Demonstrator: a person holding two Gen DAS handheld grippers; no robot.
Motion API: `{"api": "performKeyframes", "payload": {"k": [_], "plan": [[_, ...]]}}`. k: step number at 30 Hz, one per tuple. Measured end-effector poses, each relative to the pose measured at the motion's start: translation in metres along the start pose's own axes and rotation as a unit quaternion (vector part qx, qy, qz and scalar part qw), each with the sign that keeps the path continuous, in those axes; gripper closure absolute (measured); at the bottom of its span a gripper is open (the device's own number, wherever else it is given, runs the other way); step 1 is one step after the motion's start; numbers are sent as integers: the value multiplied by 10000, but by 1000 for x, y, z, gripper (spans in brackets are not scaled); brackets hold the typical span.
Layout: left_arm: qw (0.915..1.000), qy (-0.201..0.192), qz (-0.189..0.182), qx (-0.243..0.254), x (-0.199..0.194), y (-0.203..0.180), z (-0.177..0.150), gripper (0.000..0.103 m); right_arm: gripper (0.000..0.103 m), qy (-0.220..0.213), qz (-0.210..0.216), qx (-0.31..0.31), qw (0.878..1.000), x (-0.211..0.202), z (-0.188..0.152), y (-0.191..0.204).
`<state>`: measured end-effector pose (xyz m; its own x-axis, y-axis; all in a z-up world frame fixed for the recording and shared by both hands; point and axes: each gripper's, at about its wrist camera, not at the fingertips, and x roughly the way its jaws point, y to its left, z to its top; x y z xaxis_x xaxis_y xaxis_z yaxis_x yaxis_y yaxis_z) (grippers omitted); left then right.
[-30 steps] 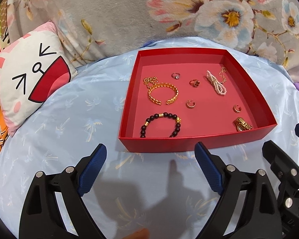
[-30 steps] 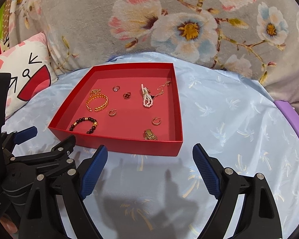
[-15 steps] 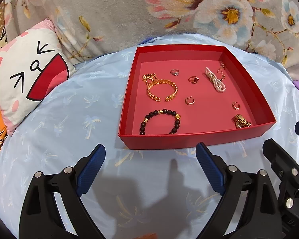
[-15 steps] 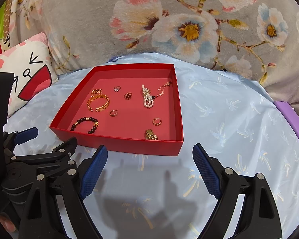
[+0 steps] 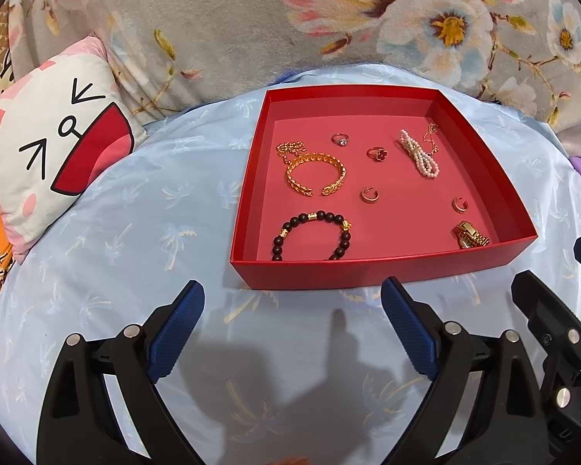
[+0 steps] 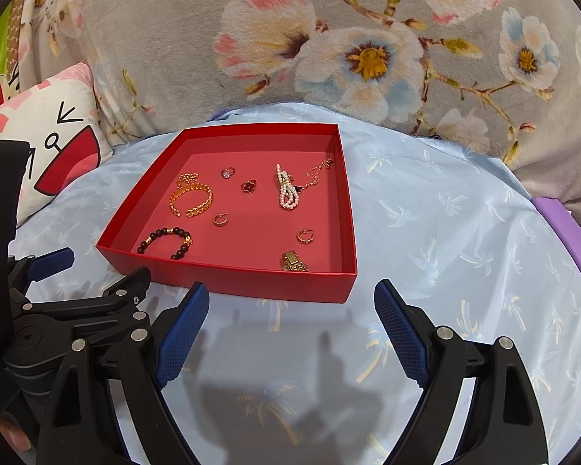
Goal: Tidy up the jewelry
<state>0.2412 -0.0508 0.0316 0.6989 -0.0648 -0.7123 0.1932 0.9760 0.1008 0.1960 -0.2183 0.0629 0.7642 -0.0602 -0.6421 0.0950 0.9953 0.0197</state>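
A red tray (image 5: 368, 271) (image 6: 228, 273) lies on a light blue cloth. In it lie a gold cuff bracelet (image 5: 316, 174) (image 6: 192, 200), a dark bead bracelet (image 5: 313, 235) (image 6: 166, 241), a pearl strand (image 5: 420, 152) (image 6: 287, 191), a thin chain (image 5: 431, 138), two rings (image 5: 340, 139) (image 5: 377, 153), two hoop earrings (image 5: 369, 195) (image 5: 460, 204) and a gold watch clasp (image 5: 469, 234) (image 6: 293, 261). My left gripper (image 5: 292, 323) is open and empty just before the tray's near wall. My right gripper (image 6: 292, 323) is open and empty beside it.
A cat-face pillow (image 5: 50, 159) lies at the left. A grey floral blanket (image 5: 251, 19) rises behind the tray. A purple box (image 6: 565, 240) sits at the right edge of the cloth.
Both grippers have drawn back and tilted slightly, so the tray sits a little farther up in both views. The jewelry has not moved.
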Motion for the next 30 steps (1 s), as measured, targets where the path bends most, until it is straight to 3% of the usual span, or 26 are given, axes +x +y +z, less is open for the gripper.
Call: {"api": "performKeyframes", "payload": {"k": [30], "plan": [[10000,-15,62,-6,-1,3,0,11,17,-6,-3,-11,10000,-1,0,-1]]}}
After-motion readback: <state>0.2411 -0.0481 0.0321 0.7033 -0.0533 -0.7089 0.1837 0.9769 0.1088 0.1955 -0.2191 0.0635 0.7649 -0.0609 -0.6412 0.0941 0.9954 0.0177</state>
